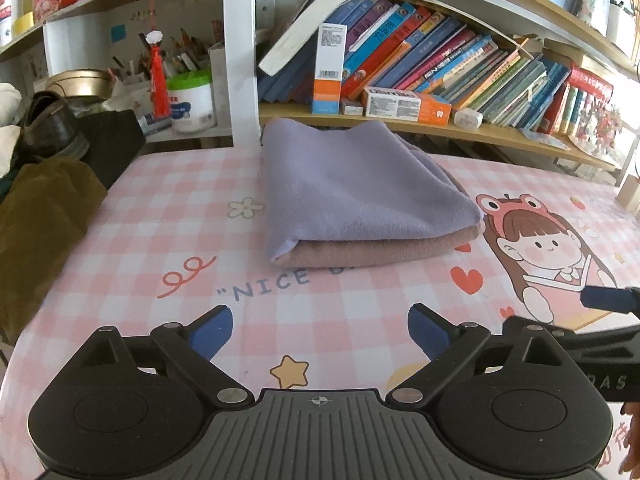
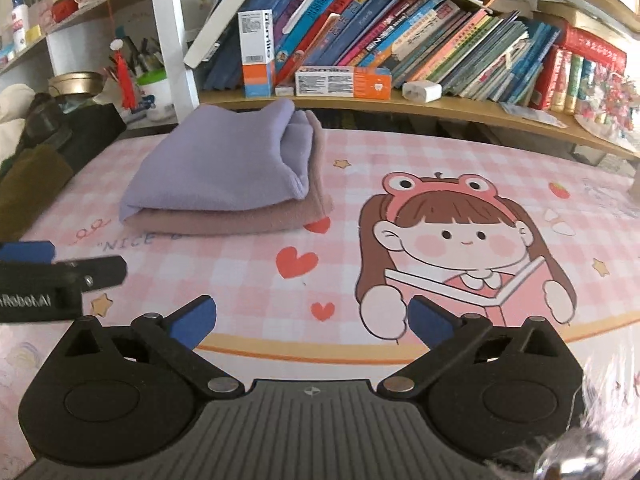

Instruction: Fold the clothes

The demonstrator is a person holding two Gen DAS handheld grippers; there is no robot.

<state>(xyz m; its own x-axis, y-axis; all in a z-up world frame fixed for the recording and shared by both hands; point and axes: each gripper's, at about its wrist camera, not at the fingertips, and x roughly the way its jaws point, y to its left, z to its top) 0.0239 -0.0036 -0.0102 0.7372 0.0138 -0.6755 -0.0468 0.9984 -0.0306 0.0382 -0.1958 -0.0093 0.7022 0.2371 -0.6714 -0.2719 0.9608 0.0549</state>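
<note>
A folded lilac cloth [image 1: 352, 184] lies squarely on a folded dusty-pink cloth [image 1: 376, 250] near the back of the pink checked table mat [image 1: 160, 224]. The same stack shows in the right wrist view as the lilac cloth [image 2: 224, 168] on the pink cloth [image 2: 240, 220]. My left gripper [image 1: 320, 334] stands open over the mat in front of the stack, nothing between its blue pads. My right gripper [image 2: 312, 320] is open too, empty, over the cartoon girl print to the right of the stack. Each gripper's tip shows at the other view's edge.
A bookshelf [image 1: 400, 124] with leaning books and boxes runs behind the stack. A brown garment [image 1: 44, 216], a dark shoe [image 1: 48, 128] and a black box [image 1: 116, 144] crowd the left side. A white shelf post [image 1: 240, 56] stands just behind the cloths.
</note>
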